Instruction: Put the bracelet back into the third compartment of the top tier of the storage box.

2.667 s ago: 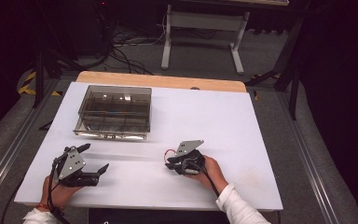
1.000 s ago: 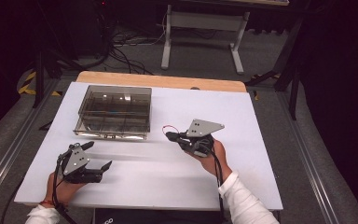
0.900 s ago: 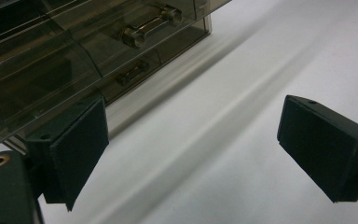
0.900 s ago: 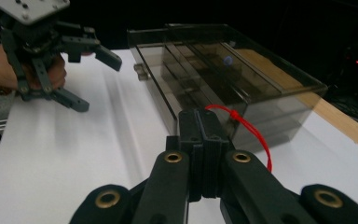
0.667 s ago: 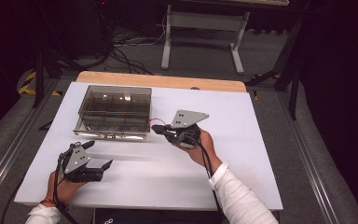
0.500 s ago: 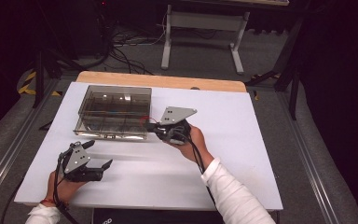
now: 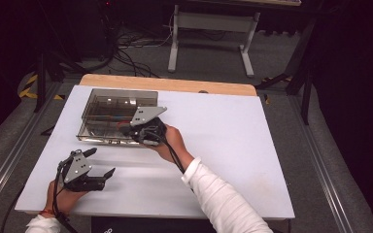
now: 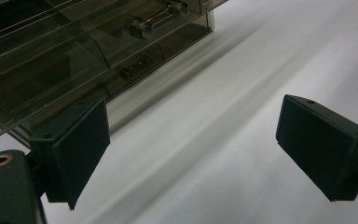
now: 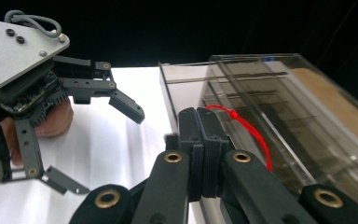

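Clear box [image 7: 111, 114], long axis crosswise

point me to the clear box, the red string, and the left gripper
clear box [image 7: 108, 108], high view, on its lid.
red string [image 9: 249, 129], right gripper view, mid-strand.
left gripper [image 7: 100, 162], high view, midway between its open fingertips.

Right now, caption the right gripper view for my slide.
Right gripper, jaws shut, beside the smoky clear box; left gripper open.

Dim room, grey floor [image 7: 281, 73]. White table [image 7: 233, 145] with a wooden strip [image 7: 175, 83] at its far edge. Beyond it, a white stand [image 7: 209, 29] and tangled cables [image 7: 131, 48]; black-and-yellow tape [image 7: 29, 86] at left.
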